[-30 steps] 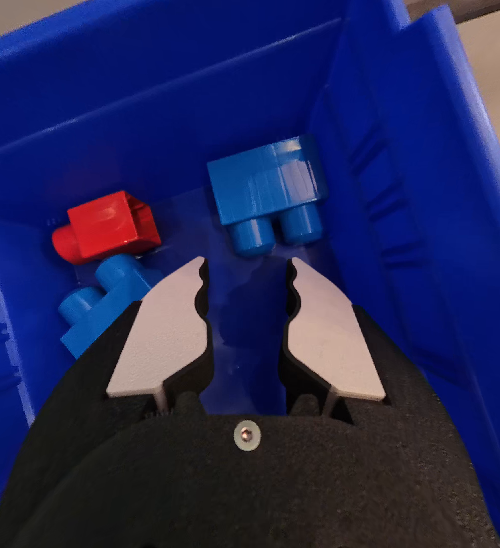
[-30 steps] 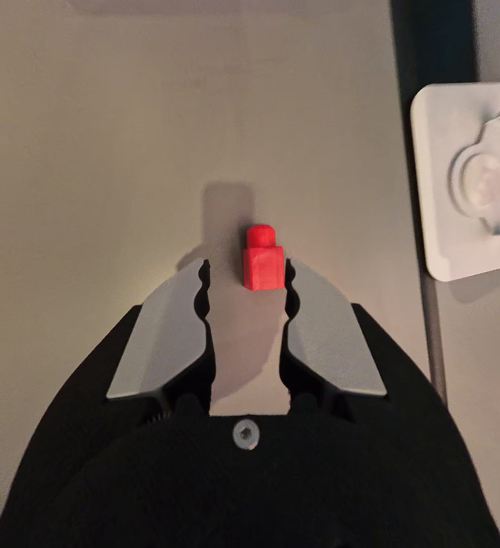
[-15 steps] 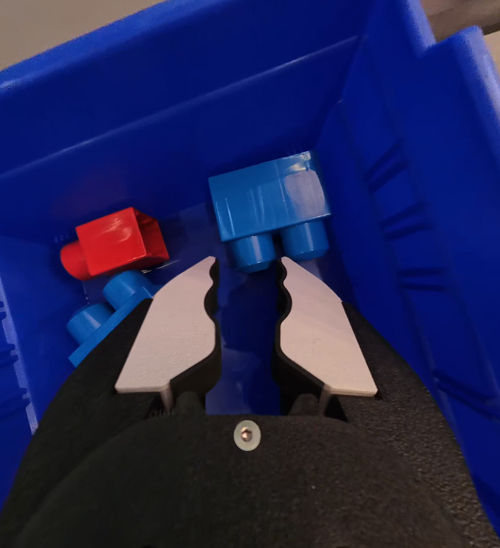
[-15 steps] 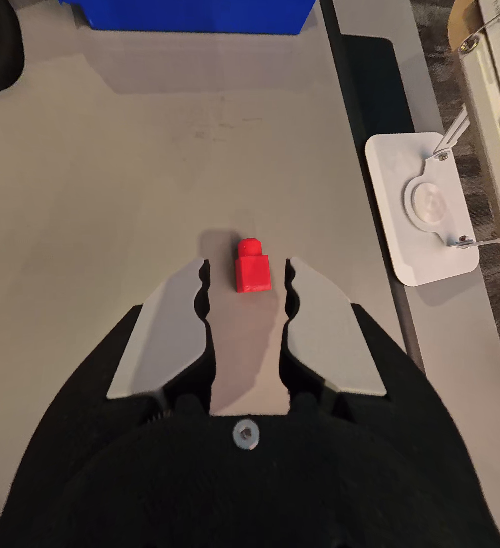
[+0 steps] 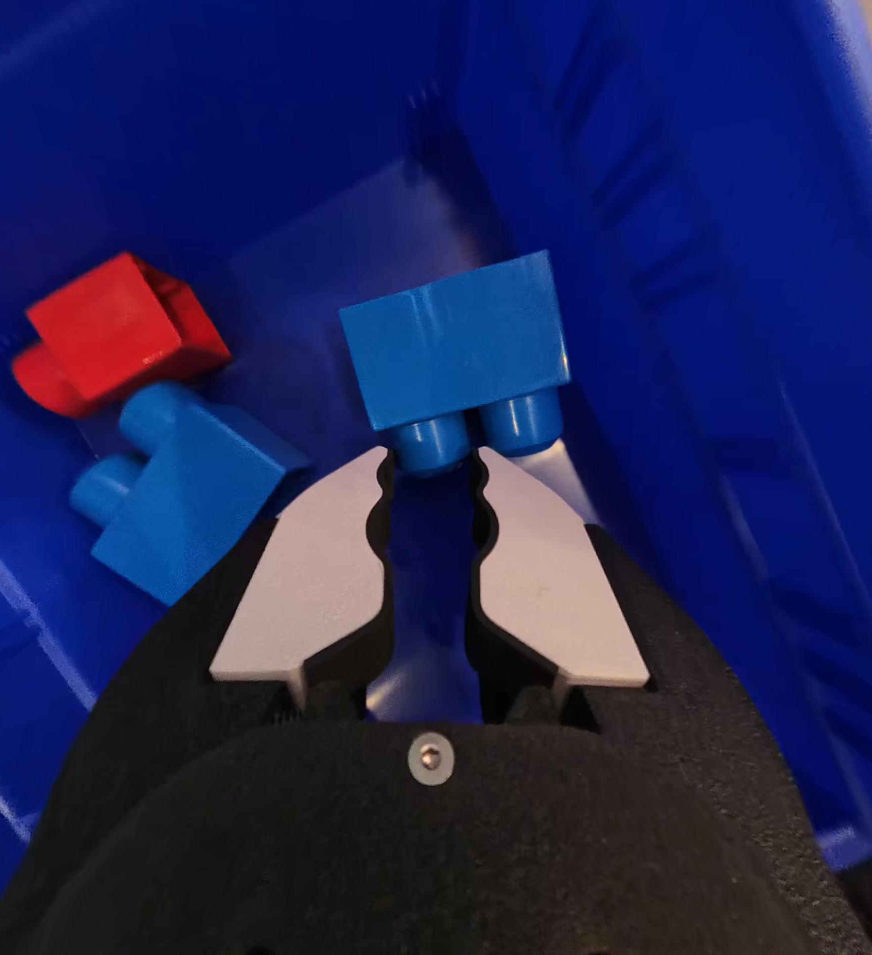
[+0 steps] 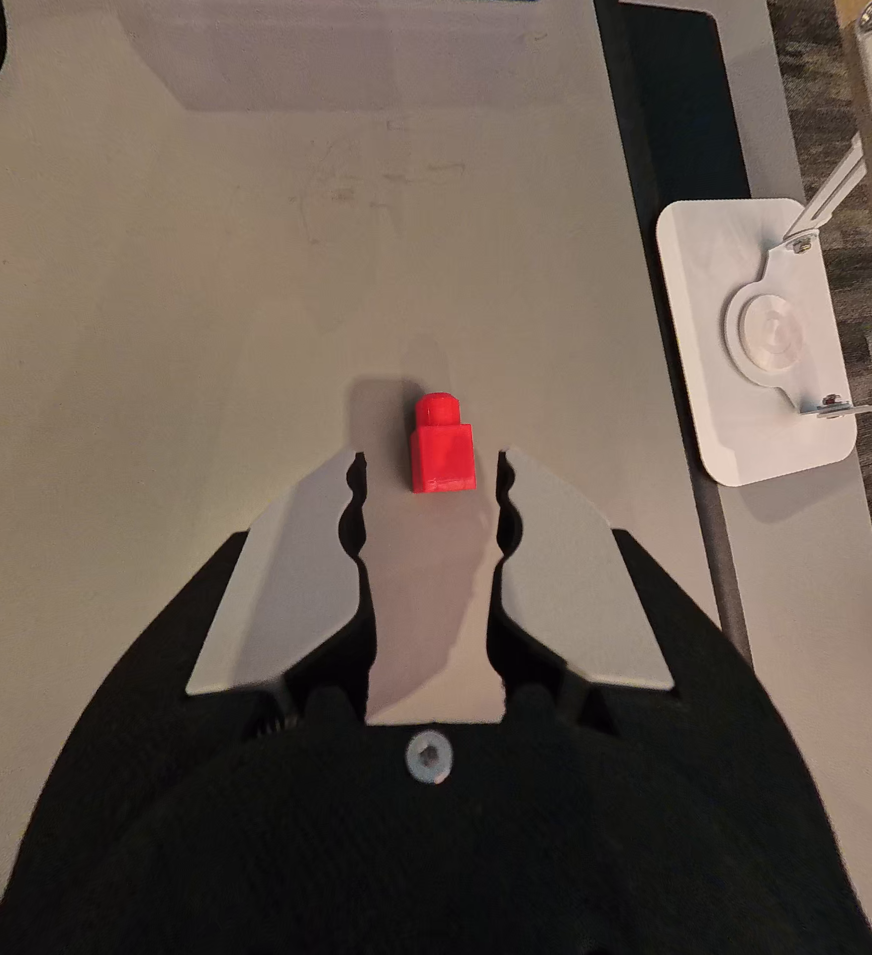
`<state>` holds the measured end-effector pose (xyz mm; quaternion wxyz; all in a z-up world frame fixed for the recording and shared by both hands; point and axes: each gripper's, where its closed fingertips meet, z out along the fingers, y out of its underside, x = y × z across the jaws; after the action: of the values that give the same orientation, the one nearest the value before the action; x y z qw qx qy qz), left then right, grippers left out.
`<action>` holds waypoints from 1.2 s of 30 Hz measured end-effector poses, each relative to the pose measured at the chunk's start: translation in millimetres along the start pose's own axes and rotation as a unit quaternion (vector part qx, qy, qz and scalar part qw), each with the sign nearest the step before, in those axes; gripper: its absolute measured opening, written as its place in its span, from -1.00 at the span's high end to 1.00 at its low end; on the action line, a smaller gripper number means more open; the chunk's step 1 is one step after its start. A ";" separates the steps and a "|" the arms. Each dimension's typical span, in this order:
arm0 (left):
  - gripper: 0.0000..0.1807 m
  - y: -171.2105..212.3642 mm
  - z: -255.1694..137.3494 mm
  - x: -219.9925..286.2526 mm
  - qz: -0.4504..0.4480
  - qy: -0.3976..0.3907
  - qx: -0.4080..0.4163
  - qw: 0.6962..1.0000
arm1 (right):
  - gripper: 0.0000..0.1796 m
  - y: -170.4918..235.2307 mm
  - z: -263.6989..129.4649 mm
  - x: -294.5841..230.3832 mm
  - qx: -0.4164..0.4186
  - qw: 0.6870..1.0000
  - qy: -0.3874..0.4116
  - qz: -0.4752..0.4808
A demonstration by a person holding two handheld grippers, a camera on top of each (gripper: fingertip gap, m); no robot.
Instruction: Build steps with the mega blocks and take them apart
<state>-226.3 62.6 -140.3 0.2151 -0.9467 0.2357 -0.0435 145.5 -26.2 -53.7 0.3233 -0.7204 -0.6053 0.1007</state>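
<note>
Blue bin [image 5: 682, 258]; red block [image 5: 113, 330], blue blocks [image 5: 454, 356] (two); grey table [image 6: 165, 310].

Dim warm light, soft blur

A small red block [image 6: 443, 450] stands on the grey table [image 6: 165, 310], its single stud on the side away from the camera. The right gripper [image 6: 431, 455] hangs above the block with its jaws spread wide, one grey finger on either side of the block, neither touching it. Well to the right of the block, a white plate with a round metal fitting [image 6: 754, 346] lies past the table's dark edge.
</note>
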 end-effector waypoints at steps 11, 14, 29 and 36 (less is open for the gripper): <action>-0.01 2.9 -20.8 6.2 -0.056 0.038 0.015 0.998 | 0.45 7.6 1.0 3.3 -0.011 1.000 0.001 0.002; -0.04 -14.3 -15.1 13.4 -0.065 0.029 0.025 0.997 | 0.45 9.4 2.2 3.9 -0.013 1.000 0.000 0.003; 0.14 -9.8 12.1 10.2 -0.032 -0.044 -0.049 0.997 | 0.45 14.2 2.7 3.8 -0.020 1.000 0.001 0.000; 0.14 -12.3 -25.8 -4.9 -0.102 0.003 0.020 0.995 | 0.45 11.7 4.4 7.4 -0.007 1.000 0.009 -0.002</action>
<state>-230.1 64.6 -111.6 0.2276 -0.9612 0.1380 -0.0725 154.5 -18.4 -62.2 0.3242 -0.7223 -0.6044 0.0893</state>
